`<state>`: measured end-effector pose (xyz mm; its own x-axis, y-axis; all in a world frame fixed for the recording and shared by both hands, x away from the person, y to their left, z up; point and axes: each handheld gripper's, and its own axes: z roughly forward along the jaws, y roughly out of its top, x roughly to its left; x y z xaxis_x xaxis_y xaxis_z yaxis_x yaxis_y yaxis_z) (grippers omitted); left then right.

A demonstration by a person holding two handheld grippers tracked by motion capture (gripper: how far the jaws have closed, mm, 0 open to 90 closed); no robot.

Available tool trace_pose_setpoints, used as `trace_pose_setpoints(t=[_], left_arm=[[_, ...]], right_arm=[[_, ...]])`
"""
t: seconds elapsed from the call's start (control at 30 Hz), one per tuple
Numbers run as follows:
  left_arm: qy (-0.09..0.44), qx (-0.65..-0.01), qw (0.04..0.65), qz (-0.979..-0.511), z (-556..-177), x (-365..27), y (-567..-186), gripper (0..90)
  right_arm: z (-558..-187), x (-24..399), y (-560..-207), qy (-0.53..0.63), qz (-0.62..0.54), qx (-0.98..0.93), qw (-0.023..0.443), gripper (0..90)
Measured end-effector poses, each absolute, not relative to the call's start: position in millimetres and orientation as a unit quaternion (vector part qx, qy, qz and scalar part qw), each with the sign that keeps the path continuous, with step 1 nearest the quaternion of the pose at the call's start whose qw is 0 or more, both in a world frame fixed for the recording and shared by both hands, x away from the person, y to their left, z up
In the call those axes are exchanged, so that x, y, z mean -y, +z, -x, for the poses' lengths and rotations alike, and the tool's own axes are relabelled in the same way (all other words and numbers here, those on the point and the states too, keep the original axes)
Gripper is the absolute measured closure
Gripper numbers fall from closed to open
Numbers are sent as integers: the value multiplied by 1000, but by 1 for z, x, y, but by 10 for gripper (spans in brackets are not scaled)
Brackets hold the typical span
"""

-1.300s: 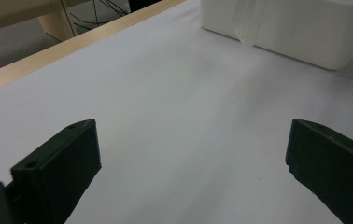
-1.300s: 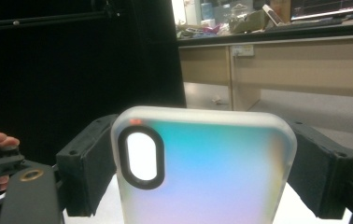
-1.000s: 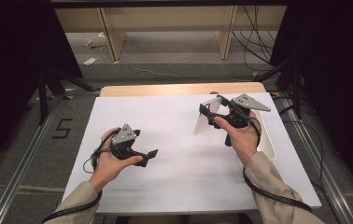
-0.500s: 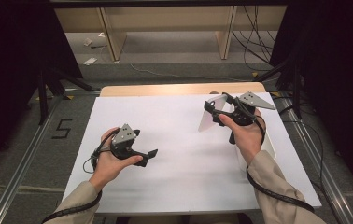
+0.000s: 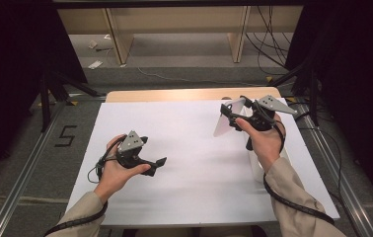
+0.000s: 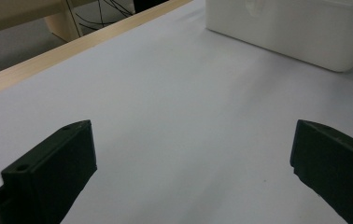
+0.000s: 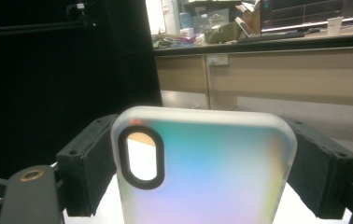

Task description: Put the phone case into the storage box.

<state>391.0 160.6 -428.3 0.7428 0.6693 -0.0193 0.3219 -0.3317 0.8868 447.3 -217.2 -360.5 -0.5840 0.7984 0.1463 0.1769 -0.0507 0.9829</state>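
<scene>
On the left of the high view, the left gripper [image 5: 159,162] rests low over the white table sheet [image 5: 194,168], carried in the person's left hand [image 5: 111,170], its black jaws pointing toward the middle of the table. In the left gripper view the two jaws stand spread wide, one at each lower corner, with bare white sheet between them and nothing pinched or touched by either pad. Beyond them in that view sits a white bin [image 6: 300,32], well apart from the jaw tips, and the wooden table edge [image 6: 48,58] runs along the far side of the sheet.

Toward the right of the high view, the right gripper [image 5: 230,114] is raised above the sheet near the table's far right corner, held in the right hand [image 5: 263,140]. Its jaws are clamped on a phone case [image 7: 202,168], a frosted, pastel-tinted shell with a dark oval camera cutout. In the right gripper view the case stands upright between the two black jaws, one pad pressed against each long side, so the jaws stay fairly wide apart around it. In the high view the case appears as a pale slab [image 5: 224,118] tilted down from the gripper, apparently clear of the sheet, though the angle makes that hard to judge.
</scene>
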Motion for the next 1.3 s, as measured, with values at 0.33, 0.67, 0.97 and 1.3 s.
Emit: trace_pose_setpoints(t=[0.33, 0.67, 0.97, 1.3], left_arm=[[179, -312, 488, -796, -391, -161, -428, 0], [179, -312, 489, -794, -391, -161, -428, 0], [181, -313, 489, -794, -391, -161, -427, 0], [178, -314, 492, -792, -391, -161, -427, 0]], right_arm=[[-449, 226, -357, 617, -388, -633, 262, 183], [-449, 234, -354, 613, -395, -627, 274, 183], [-450, 242, -352, 608, -402, -623, 284, 184], [-451, 250, -350, 603, -410, -617, 296, 184]])
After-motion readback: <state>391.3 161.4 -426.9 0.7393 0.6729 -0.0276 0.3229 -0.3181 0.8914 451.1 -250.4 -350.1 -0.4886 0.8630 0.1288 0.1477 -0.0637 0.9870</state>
